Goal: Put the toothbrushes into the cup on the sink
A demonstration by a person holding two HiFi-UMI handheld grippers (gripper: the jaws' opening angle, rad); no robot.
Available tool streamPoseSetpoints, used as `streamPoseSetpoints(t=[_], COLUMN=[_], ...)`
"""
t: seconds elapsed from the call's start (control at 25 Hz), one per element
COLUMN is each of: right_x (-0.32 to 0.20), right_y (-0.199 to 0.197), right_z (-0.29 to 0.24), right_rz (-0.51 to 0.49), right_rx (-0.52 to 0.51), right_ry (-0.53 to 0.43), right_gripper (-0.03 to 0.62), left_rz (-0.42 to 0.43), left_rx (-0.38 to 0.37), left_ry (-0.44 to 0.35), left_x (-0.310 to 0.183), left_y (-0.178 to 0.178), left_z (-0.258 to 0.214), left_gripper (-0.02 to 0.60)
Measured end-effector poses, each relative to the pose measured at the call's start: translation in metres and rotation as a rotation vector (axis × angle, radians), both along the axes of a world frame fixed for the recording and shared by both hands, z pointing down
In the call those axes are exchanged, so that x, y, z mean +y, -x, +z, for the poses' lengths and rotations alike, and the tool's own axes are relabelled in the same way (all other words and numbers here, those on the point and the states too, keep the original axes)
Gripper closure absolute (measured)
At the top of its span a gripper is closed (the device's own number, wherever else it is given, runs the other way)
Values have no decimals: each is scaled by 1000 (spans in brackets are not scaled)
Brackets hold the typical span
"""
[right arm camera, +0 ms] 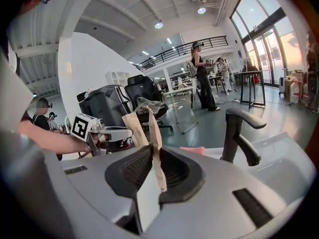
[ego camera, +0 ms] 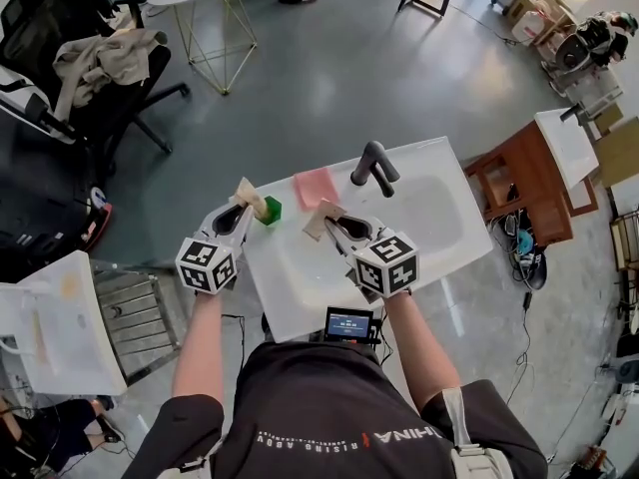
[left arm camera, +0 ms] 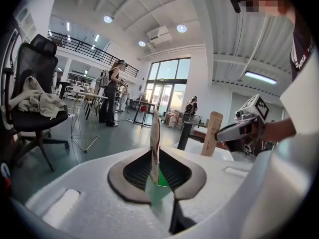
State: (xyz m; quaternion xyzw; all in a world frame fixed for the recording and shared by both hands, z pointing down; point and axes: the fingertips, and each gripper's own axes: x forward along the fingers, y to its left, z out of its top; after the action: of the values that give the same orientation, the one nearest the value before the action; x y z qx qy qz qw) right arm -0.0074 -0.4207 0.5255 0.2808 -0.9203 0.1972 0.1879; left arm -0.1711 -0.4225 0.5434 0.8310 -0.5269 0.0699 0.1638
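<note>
1. Sink [ego camera: 300,279], white, lies under both grippers. A dark faucet [ego camera: 374,166] stands at its far side, with a pink cloth [ego camera: 316,187] just left of it.
2. The left gripper [ego camera: 240,212] is over the sink's left edge. Its jaws are clenched on the left pack [ego camera: 248,196], a toothbrush in tan paper that sticks up past the tips.
3. In the left gripper view, the left gripper [left arm camera: 155,171] holds that pack edge-on and nearly upright between its pads. The green of the cup [left arm camera: 160,189] shows right below the jaws.
4. In the head view, the cup [ego camera: 271,211] sits near the sink's left rim, just right of the left gripper's tips. Whether the pack touches it cannot be told.
5. The right gripper [ego camera: 335,224] is over the basin, near the faucet. Its jaws are clenched on the right pack [ego camera: 320,219], a second tan toothbrush pack.
6. In the right gripper view, the right gripper [right arm camera: 154,171] holds its pack tilted slightly, with the top leaning left.
7. Both packs are outside the cup, each held in its own gripper, and the two grippers are apart.
</note>
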Motion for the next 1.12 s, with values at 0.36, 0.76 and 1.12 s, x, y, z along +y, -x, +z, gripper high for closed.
streamPoseSetpoints(t=[0.36, 0.76, 1.12], right_x=[15, 44, 59], right_y=[5, 14, 7], right_z=[-12, -19, -25], right_rz=[-19, -50, -43], right_rx=[-19, -34, -35], right_ry=[-23, -40, -51], right_gripper=[533, 534, 534], left_rz=[-38, -12, 71], left_rx=[-19, -14, -25], left_ry=[-26, -13, -18], left_x=[30, 82, 102], left_y=[6, -9, -35], left_z=[-13, -6, -9], left_gripper=[517, 522, 569])
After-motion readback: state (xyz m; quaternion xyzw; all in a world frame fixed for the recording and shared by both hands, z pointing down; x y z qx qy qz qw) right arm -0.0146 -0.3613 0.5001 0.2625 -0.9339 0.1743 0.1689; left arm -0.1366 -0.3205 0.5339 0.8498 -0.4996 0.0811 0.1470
